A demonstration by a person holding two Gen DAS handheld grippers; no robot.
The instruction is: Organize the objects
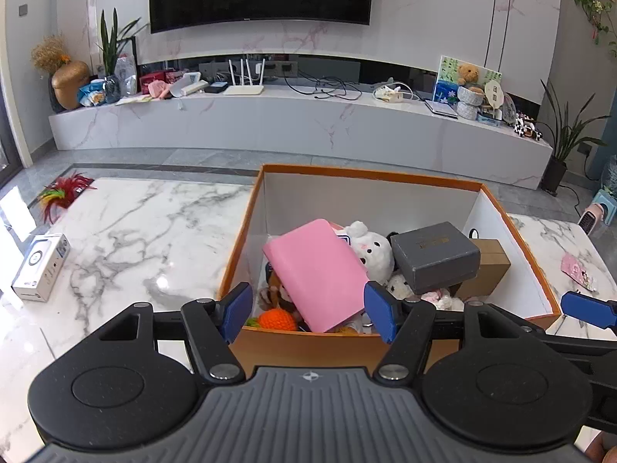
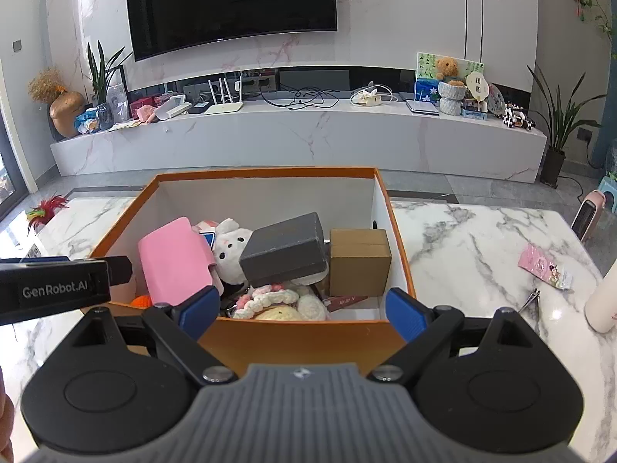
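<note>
the orange box (image 1: pixel 239 247) sits on the marble surface (image 1: pixel 146 231), open at the top, white inside. in it a pink case (image 1: pixel 318 274) leans tilted against the near left part, over an orange knitted ball (image 1: pixel 277 318) and a brown plush (image 1: pixel 275 289). a white bunny plush (image 1: pixel 368 249) lies behind the case, and a grey box (image 1: pixel 435 256) rests tilted on top of the pile, touching a brown carton (image 1: pixel 489 270) at the right wall. in the right wrist view a pink-and-white fluffy band (image 2: pixel 266 301) lies in front of the grey box, near the front wall.

the left gripper (image 1: pixel 308 310) hangs over the near edge of the box with its blue pads (image 1: pixel 236 310) apart; the low end of the pink case shows between them, but the pads do not press on it. the right gripper (image 2: pixel 300 310) is just beside it, over the same edge, fingers spread wide with nothing between them.

outside the box, a white carton (image 1: pixel 40 266) lies at the left edge of the surface and a red feather toy (image 1: pixel 61 193) near the far left corner. on the right side lie a pink packet (image 2: pixel 541 264), a small metal clip (image 2: pixel 530 297) and a cream bottle (image 2: pixel 603 297), all well apart from the box.
</note>
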